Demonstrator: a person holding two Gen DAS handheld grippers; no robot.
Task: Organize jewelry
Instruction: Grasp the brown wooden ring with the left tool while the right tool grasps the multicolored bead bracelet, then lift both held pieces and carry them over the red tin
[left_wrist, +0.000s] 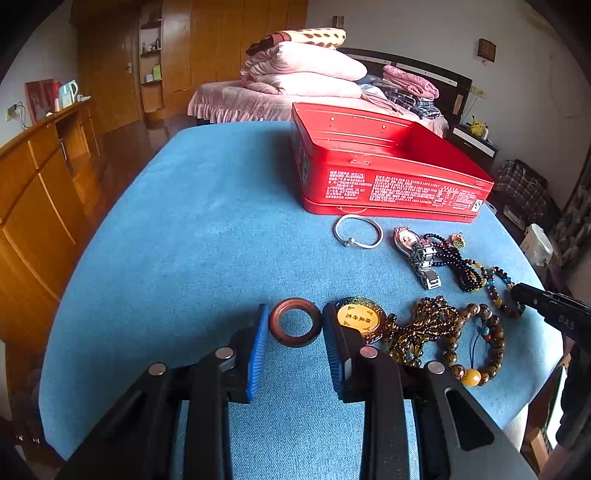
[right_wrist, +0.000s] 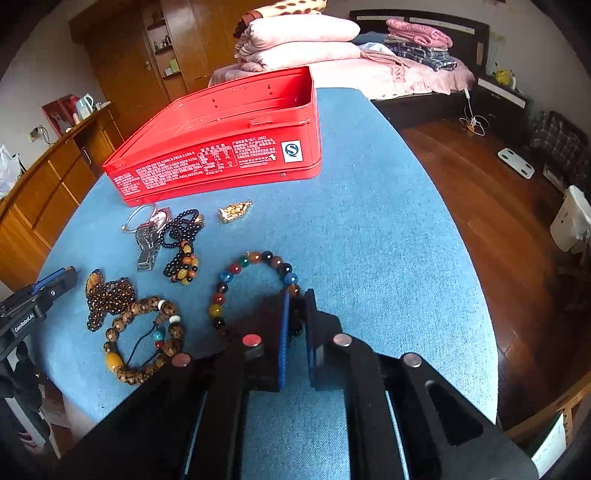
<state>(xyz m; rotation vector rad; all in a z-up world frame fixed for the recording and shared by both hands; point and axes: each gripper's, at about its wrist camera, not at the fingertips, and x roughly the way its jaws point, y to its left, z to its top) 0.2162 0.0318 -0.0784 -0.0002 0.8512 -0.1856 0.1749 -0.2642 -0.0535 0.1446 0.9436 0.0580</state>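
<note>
Lying on the blue bench (right_wrist: 369, 221), the bracelet of many-coloured beads (right_wrist: 255, 258) has its near side caught between the fingers of the right gripper (right_wrist: 297, 314), which are closed tight on the beads; the far side of the loop rests on the cloth ahead of them. The brown ring (left_wrist: 294, 322) lies flat between the two blue pads of the left gripper (left_wrist: 294, 328), which stand a little apart around it; I cannot tell if the pads press on it. Just right of this ring is a yellow pendant (left_wrist: 357, 319) with writing too small to read, then brown bead strings (left_wrist: 476, 343). Farther off lie a silver bangle (left_wrist: 357, 229) and a watch (left_wrist: 417, 251), near the open red tin (left_wrist: 388, 184). White text on its side is not readable, only a blue "S" mark on a white label (right_wrist: 291, 152). The left gripper's body shows "GenRobot.AI".
</note>
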